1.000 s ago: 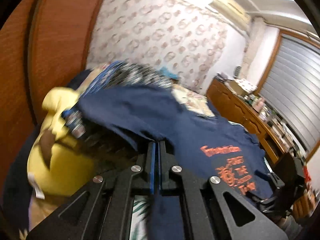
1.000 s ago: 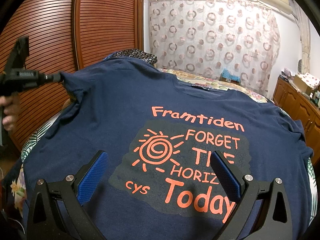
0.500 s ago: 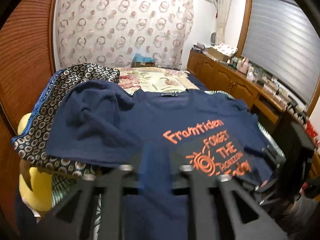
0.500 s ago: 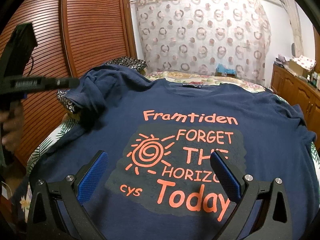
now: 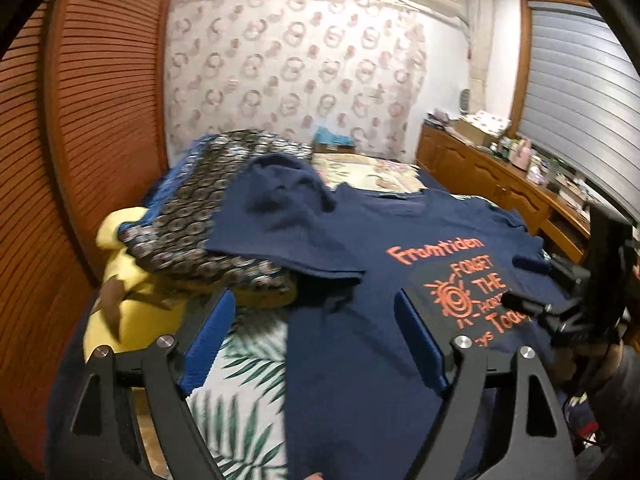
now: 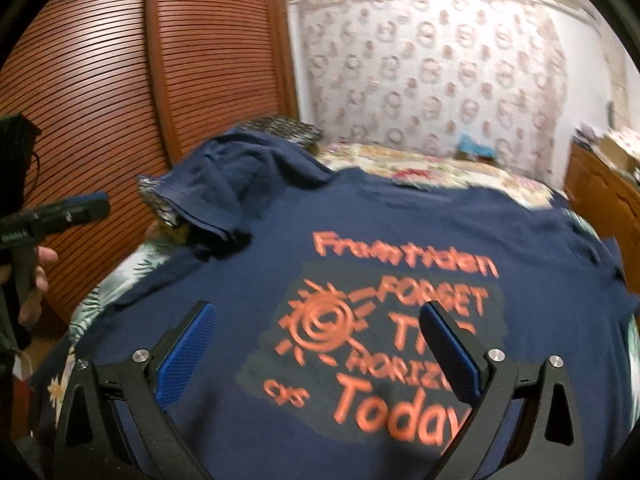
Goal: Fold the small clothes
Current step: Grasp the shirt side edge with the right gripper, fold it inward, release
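Left tongs (image 5: 312,340) alone show yellow cushion (image 5: 132,300).

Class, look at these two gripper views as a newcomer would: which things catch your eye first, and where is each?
First comes the navy T-shirt spread print-up across the bed, its orange sun and lettering central in the right view. Next, its sleeve lies crumpled over a dark ring-patterned cloth at the left. Both the left gripper and right gripper hang open above it.

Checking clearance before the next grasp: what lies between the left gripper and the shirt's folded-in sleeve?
In the left wrist view, between the open left gripper and the sleeve lie leaf-print bedsheet and navy shirt body; no other object.
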